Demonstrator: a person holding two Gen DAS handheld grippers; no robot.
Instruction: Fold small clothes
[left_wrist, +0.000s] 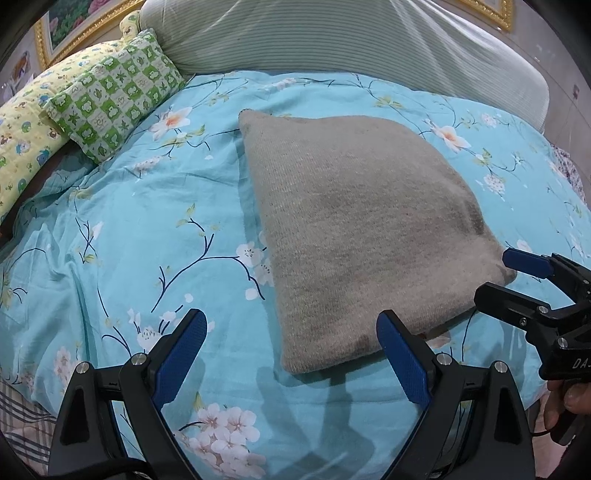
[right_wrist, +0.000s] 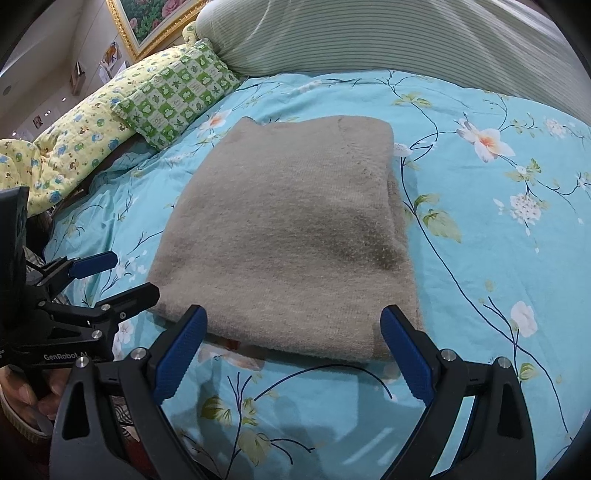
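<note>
Hovering just short of the garment's near hem, both grippers stand with their blue-padded fingers spread wide apart and nothing between them: the left gripper (left_wrist: 291, 354) hangs off the near left corner, its right-hand finger overlapping the hem while its left-hand finger is over bare bedding, and the right gripper (right_wrist: 293, 352) straddles the near edge squarely. The grey knitted garment (right_wrist: 284, 236) lies flat on the blue floral bedcover (right_wrist: 480, 258), directly ahead of both grippers, already doubled into a tidy rectangle with stacked layers showing along its right side. Judging from this, the folding looks nearly finished, and the step in hand is either one last fold of the near edge away towards the far edge, or simply a release and a tidy. If another fold is wanted, each gripper should come down over a near corner and bite through all the layers together, not only the top one, since the thick, fuzzy knit will likely slide apart otherwise; the soft cover beneath may get pinched too, so the lower finger ought to slip between garment and cover. Both corners then want lifting evenly and carrying forward in step, so the far edges meet. Beyond the garment, well apart from it, lie a green checked pillow (right_wrist: 177, 96) ahead and to the left and a striped bolster (right_wrist: 388, 37) across the far side.
</note>
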